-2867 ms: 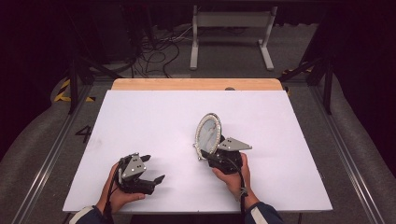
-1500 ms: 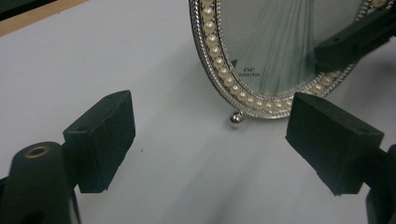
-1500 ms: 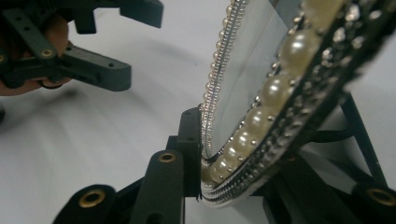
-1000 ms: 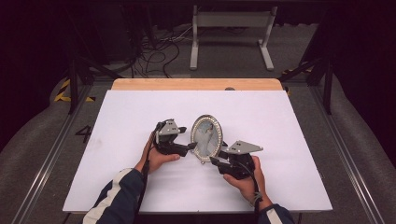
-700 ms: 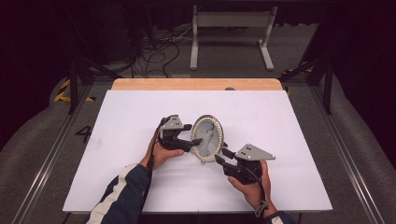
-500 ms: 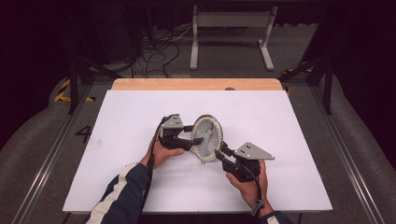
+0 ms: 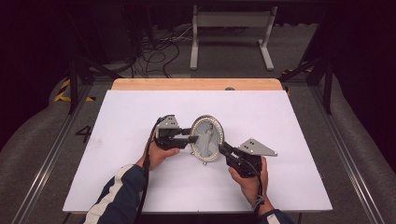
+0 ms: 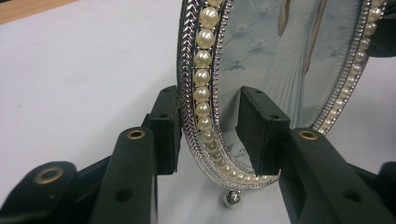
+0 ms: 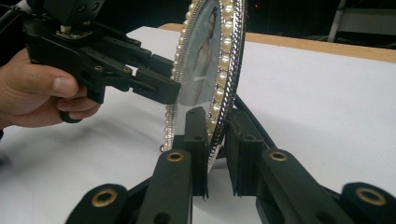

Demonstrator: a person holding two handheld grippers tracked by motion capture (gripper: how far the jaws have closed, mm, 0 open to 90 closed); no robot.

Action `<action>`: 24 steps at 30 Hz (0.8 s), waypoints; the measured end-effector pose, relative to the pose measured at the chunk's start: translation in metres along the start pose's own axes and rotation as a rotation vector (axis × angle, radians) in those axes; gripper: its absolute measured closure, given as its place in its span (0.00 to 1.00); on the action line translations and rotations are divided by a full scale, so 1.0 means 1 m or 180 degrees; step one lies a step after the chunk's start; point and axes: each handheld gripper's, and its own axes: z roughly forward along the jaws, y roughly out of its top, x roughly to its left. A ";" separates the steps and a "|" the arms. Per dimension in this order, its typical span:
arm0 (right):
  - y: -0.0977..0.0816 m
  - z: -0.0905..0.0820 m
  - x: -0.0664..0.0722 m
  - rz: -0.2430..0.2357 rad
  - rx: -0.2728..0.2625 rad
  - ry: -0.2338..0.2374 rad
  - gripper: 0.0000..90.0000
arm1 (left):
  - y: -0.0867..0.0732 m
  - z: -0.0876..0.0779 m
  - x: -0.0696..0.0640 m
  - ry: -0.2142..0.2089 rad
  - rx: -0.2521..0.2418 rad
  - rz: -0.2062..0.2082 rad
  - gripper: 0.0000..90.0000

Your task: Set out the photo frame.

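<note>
High view: frame (image 7: 207, 138) between both tongs

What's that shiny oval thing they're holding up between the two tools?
On the white table, near its middle, an oval picture frame stands upright between the left gripper and right gripper. Its silver rim carries a ring of pearls around a portrait in pale blue.

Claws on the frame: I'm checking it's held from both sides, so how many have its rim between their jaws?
2. The left claw straddles the frame at its left rim; the right claw pinches its lower right rim.
</note>
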 end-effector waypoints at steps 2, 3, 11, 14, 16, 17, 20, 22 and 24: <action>0.001 0.001 -0.001 -0.0002 0.0001 0.0002 0.88 | -0.001 -0.003 0.000 0.0016 0.0004 -0.0015 0.70; 0.001 0.002 -0.001 -0.0002 0.0006 0.0002 0.87 | -0.002 -0.004 -0.001 0.0019 0.0011 -0.0032 0.70; 0.003 0.009 -0.003 -0.0033 0.0025 -0.0060 0.84 | -0.007 -0.018 -0.010 0.0055 0.0006 -0.0087 0.71; 0.004 0.011 -0.005 -0.0031 0.0036 -0.0047 0.84 | -0.010 -0.022 -0.015 0.0167 0.0032 -0.0021 0.72; 0.004 0.012 -0.004 -0.0039 0.0030 -0.0046 0.84 | -0.010 -0.023 -0.017 0.0192 0.0038 -0.0032 0.73; 0.005 0.013 -0.004 -0.0046 0.0035 -0.0061 0.84 | -0.011 -0.024 -0.018 0.0228 0.0062 0.0007 0.73; 0.005 0.017 -0.004 -0.0070 0.0053 -0.0053 0.84 | -0.013 -0.026 -0.021 0.0290 0.0083 0.0043 0.74; 0.005 0.019 -0.004 -0.0087 0.0056 -0.0040 0.84 | -0.015 -0.027 -0.022 0.0301 0.0088 0.0067 0.75; 0.006 0.020 -0.005 -0.0095 0.0069 -0.0034 0.84 | -0.015 -0.028 -0.024 0.0325 0.0100 0.0018 0.75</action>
